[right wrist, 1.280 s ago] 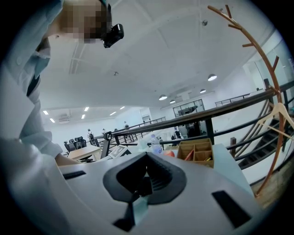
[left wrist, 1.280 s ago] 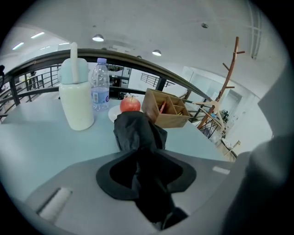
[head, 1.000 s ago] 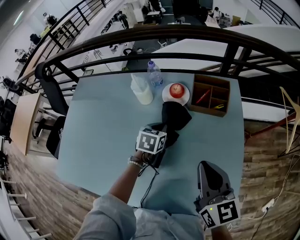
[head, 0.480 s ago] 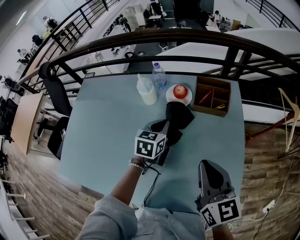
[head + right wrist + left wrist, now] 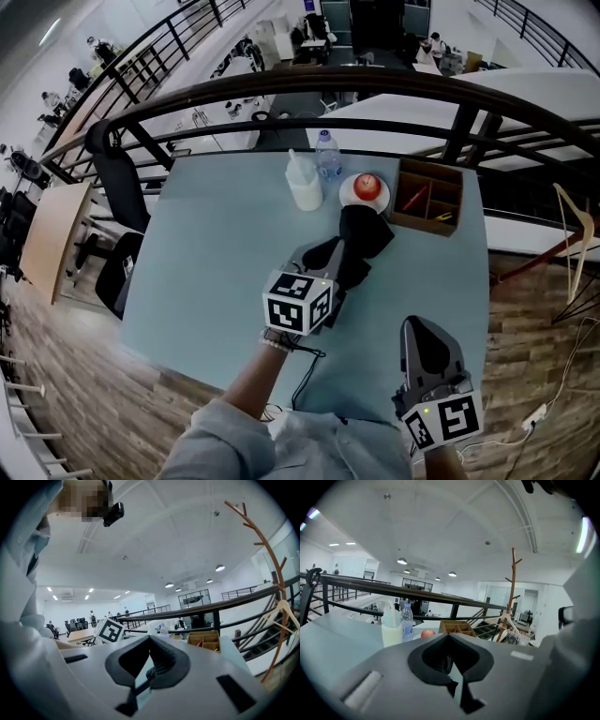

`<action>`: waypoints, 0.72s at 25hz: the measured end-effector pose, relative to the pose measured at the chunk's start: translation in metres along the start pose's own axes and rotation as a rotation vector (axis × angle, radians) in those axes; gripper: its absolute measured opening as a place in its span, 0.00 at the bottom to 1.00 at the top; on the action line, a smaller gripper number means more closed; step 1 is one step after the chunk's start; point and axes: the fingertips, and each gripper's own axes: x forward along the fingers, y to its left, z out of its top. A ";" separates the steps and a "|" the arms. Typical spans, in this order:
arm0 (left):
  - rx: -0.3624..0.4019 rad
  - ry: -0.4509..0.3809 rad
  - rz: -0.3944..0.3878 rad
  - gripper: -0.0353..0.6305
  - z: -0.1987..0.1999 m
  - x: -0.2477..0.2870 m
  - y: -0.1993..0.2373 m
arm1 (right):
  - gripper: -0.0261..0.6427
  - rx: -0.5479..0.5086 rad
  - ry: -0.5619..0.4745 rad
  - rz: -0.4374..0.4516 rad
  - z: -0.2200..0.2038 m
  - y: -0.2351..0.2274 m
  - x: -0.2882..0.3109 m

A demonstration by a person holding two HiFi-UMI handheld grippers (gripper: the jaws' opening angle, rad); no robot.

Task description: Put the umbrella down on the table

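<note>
We see the umbrella (image 5: 362,239), folded and black, lying in a loose bundle just on our side of the plate (image 5: 345,197), its far end almost at the plate's near rim. From the head view we cannot tell whether all of it rests on the desk (image 5: 216,253) or part of it hangs clear.

The left gripper (image 5: 335,259) reaches toward the plate from our side, and its tips are buried in the umbrella's folds, with black cloth showing on both sides of them. In the left gripper view the fingers (image 5: 417,665) are drawn fully together and dark cloth fills the notch between them, so we read them as pinched on the umbrella.

The right gripper (image 5: 424,337) is well apart from the plate, toward us and to the right, over the desk's near edge. Its fingers are together too, with nothing between them.

On the plate sits a red apple (image 5: 367,186). Just left of the plate stands a white bottle (image 5: 304,186), and behind the plate to the left a clear water bottle (image 5: 327,161). Right of the plate is a wooden box (image 5: 429,199) with open compartments. Beyond the plate a dark railing (image 5: 281,89) curves along the desk's far side.
</note>
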 end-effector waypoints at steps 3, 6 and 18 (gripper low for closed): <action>0.000 -0.042 -0.010 0.06 0.012 -0.017 -0.007 | 0.03 -0.008 -0.014 -0.007 0.004 0.007 -0.004; -0.020 -0.095 -0.035 0.06 0.026 -0.037 -0.014 | 0.03 -0.016 -0.022 -0.018 0.006 0.014 -0.007; 0.020 -0.236 -0.057 0.06 0.056 -0.133 -0.028 | 0.03 -0.052 -0.063 -0.066 0.007 0.058 -0.018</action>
